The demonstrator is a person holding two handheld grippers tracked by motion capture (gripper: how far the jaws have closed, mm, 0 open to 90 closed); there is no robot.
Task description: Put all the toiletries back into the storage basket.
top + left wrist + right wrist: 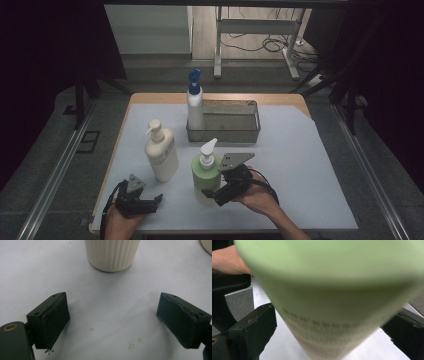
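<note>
Jaws of the right gripper [212, 195] straddled the green pump bottle [206, 176], seemingly unclamped, readying a lift; left gripper [112, 322] gaped empty.

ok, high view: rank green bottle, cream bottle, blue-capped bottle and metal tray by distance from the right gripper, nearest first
1. green bottle: between the jaws of the right gripper, at the front of the table.
2. cream bottle: to the left, just past the green one.
3. and 4. blue-capped bottle, standing in the tray's left end, and the metal tray behind the green bottle: too close to call.
</note>
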